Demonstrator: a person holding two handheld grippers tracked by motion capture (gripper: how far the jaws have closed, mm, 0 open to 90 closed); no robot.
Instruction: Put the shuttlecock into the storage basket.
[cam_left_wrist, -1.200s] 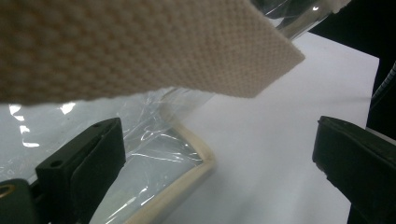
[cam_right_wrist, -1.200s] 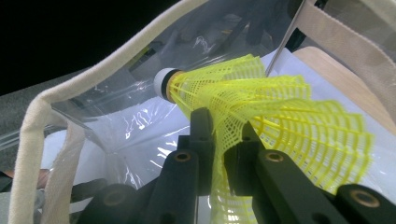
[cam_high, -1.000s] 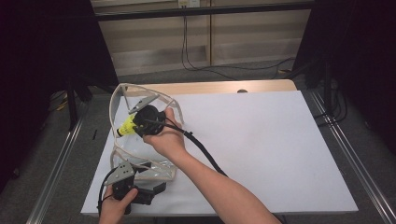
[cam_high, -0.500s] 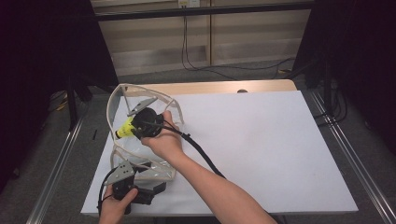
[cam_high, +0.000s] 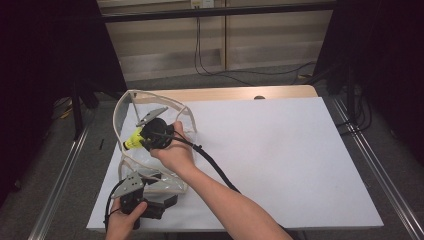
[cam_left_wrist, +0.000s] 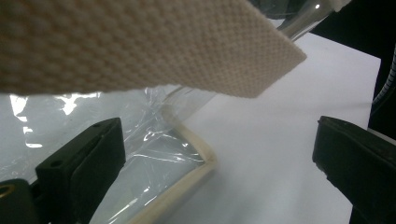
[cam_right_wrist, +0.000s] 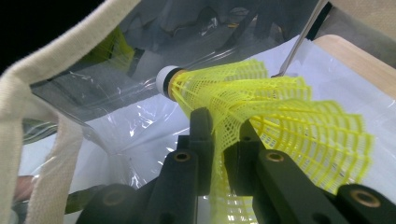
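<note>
The right gripper (cam_high: 142, 137) has its jaws nearly closed on the mesh skirt of a yellow plastic shuttlecock (cam_right_wrist: 261, 112), pinching a thin fold of it, with the white cork nose pointing into the mouth of a clear plastic bag (cam_high: 150, 165) trimmed in cream webbing. The shuttlecock sits at the bag's opening near the left edge of the white table (cam_high: 280, 150), not yet released inside. The left gripper (cam_left_wrist: 215, 163) rests low at the bag's near corner with its jaws wide apart; the piped corner of the bag lies between them but neither pad presses on it. Risk, as judged: the bag is unsecured, so a push from the shuttlecock could slide or collapse the soft mouth. The webbing handle (cam_right_wrist: 42, 140) hangs close beside the skirt and could snag the mesh. The pinched skirt may deform or cling to the pads on release.
</note>
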